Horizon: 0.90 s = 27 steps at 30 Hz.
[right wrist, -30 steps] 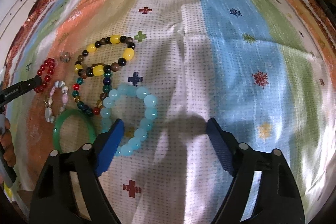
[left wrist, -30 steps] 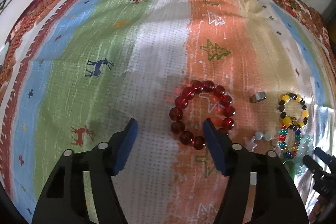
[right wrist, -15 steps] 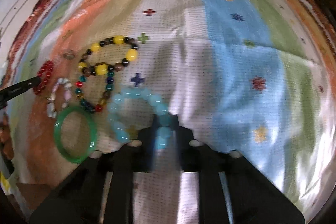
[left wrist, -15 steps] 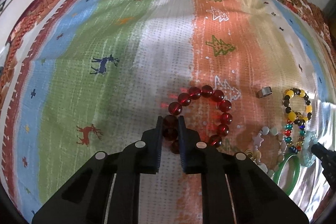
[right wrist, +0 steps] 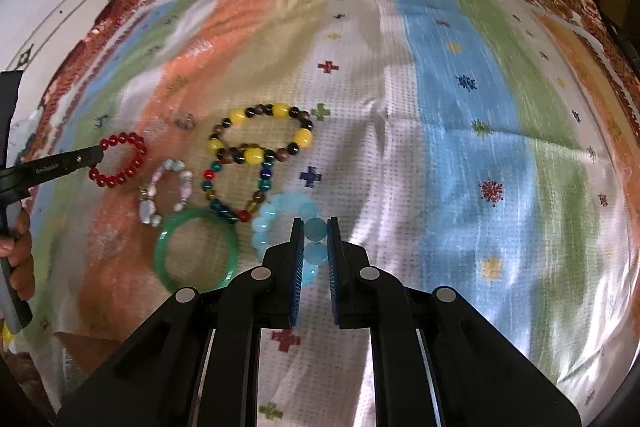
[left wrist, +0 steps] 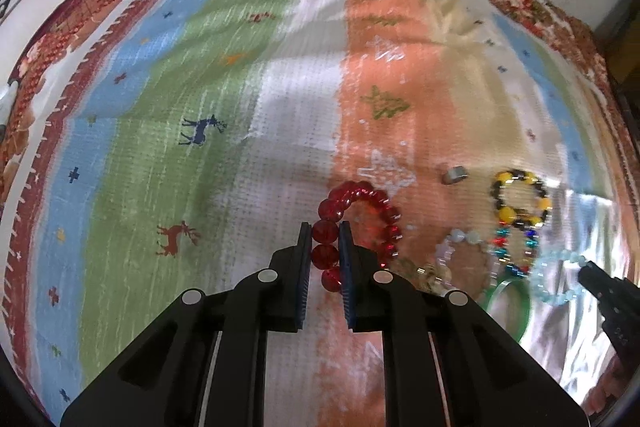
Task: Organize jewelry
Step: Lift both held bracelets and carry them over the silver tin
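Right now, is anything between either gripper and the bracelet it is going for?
Nothing visible. The left gripper is shut on the red bracelet, the right gripper on the light blue bracelet.

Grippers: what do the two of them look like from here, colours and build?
Both match: the left gripper and right gripper have black angular plastic bodies with triangular cut-outs, silver round rivets at the joints, and flat blue ribbed pads inside each finger. Small white lettering marks the left one's side.

Blurred by motion: red bead bracelet [left wrist: 362, 223], striped cloth [left wrist: 240, 131]. Partly hidden behind own jaws: lower beads of the pale blue bracelet [right wrist: 286, 213], near rim of the green bangle [right wrist: 196, 251]. Too small to make out: ring [right wrist: 185, 119]. Cut off at frame edge: a hand [right wrist: 18, 251].
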{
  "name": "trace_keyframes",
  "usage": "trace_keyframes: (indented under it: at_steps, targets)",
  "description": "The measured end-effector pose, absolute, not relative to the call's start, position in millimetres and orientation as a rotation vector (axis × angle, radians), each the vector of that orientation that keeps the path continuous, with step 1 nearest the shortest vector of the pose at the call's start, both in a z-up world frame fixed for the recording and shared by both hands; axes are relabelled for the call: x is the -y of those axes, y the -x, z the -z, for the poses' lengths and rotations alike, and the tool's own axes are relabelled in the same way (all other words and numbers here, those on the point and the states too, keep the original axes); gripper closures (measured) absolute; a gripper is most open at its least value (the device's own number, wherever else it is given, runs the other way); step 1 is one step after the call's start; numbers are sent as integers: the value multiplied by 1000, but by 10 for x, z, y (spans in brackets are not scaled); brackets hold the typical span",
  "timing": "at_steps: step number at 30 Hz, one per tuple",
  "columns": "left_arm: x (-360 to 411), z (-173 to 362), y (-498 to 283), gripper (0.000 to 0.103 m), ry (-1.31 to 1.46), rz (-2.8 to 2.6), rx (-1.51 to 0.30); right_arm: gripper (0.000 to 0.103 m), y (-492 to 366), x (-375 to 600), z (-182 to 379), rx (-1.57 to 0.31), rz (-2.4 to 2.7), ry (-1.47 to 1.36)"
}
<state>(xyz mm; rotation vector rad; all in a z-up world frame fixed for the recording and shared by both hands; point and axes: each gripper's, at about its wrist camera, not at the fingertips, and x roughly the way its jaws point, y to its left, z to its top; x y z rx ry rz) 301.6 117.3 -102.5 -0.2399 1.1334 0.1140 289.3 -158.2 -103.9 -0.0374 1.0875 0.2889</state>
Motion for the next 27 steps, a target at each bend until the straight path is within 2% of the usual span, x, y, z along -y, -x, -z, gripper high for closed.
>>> trace_keyframes:
  at_steps: [27]
  targets:
    - [-896,243,-2145,91,289,12,-980,91,-2120,1379,344,-932,-387,38]
